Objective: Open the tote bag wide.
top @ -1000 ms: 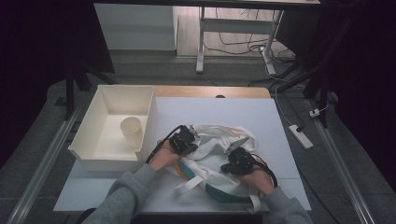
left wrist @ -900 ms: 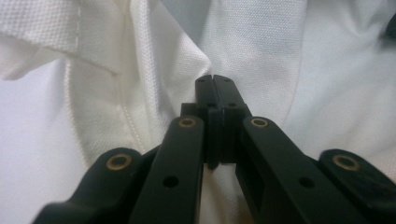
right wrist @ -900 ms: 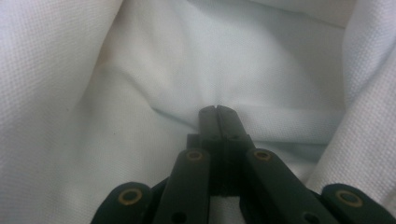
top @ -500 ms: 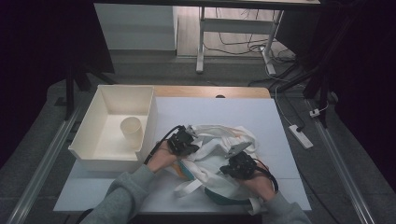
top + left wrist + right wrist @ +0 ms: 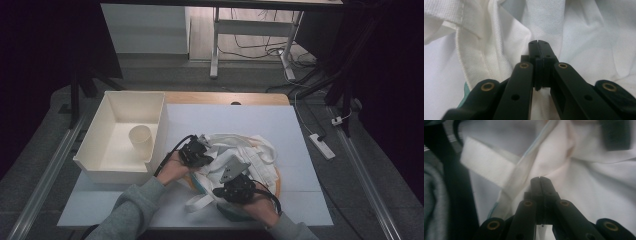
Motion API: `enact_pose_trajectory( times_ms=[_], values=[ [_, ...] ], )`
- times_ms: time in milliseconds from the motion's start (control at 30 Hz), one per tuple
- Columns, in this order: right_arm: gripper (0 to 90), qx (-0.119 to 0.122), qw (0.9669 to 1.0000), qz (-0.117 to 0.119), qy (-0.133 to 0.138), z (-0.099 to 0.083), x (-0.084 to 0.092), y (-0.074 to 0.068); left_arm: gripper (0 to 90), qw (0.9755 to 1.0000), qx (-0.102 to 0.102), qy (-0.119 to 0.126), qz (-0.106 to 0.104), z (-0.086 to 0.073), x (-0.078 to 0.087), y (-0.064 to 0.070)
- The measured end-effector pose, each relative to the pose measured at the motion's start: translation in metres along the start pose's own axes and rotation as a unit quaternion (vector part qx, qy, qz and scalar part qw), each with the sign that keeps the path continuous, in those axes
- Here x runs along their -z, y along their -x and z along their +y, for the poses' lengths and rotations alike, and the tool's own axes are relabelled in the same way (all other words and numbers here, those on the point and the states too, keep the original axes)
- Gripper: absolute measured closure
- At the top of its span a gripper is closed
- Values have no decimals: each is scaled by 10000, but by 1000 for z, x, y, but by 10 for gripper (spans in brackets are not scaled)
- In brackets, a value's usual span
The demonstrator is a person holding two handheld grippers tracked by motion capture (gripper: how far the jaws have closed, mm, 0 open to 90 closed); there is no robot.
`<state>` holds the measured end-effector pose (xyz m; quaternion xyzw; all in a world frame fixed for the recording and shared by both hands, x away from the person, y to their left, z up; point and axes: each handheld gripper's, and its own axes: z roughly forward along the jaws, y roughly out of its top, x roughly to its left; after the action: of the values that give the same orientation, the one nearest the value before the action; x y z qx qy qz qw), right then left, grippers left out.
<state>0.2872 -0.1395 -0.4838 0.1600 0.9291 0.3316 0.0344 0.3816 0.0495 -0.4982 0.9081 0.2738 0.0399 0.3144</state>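
With both the left hand-held gripper [image 5: 196, 151] and the right hand-held gripper [image 5: 235, 186] pressed together on folds of the white garment [image 5: 247, 152] heaped mid-desk [image 5: 300, 130], a thin pinch could slip and the fold could collapse, I judge.

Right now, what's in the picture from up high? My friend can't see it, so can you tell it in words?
Two hands hold black grippers, the left gripper and the right gripper, over a crumpled white cloth on a white table. Left of the cloth is an open white box with a pale cup upright inside.
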Motion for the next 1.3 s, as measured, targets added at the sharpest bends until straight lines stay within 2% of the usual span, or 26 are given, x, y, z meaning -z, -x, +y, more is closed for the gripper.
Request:
enact_pose_trajectory(
  times_ms=[200,300,333,433,533,600,700,900,933,967,1033,1133,1167,1233,1300],
  values=[
    [900,-10,9995,237,-201,-7,-13,-2,889,10000,-23,-32,-45,-1,-1,-1],
    [900,-102,9992,361,-125,-10,-11,2,889,10000,-31,-39,39,0,-2,0],
    [900,-116,9994,339,-26,-11,-7,3,889,10000,-48,-40,71,0,-1,0],
    [900,-90,9995,-91,282,-14,5,11,888,9999,-116,54,97,1,2,2],
    [900,-450,9964,-363,627,-22,19,29,889,9997,-102,205,118,1,5,3],
    [900,-560,9942,-548,734,-28,25,38,888,9993,-53,350,76,1,10,3],
    [900,-634,9927,-658,788,-31,28,45,888,9979,39,639,60,0,20,4],
    [900,-540,9905,-860,928,-36,37,52,886,9946,40,1028,96,0,43,9],
    [900,-531,9897,-904,972,-37,38,53,868,9940,35,1083,129,-1,47,10],
    [900,-519,9887,-966,1020,-38,40,54,803,9935,51,1127,168,-1,50,12],
    [810,-538,9872,-1037,1086,-40,42,57,698,9925,23,1202,197,0,57,15],
    [676,-585,9852,-1154,1120,-43,43,61,590,9912,8,1312,149,2,68,18],
    [648,-608,9846,-1184,1133,-45,44,63,545,9914,-5,1302,140,3,71,19],
    [600,-680,9828,-1254,1172,-48,46,67,461,9905,15,1349,283,3,78,22],
    [568,-750,9816,-1288,1194,-51,48,71,398,9902,61,1354,331,4,84,23]
  ],
)
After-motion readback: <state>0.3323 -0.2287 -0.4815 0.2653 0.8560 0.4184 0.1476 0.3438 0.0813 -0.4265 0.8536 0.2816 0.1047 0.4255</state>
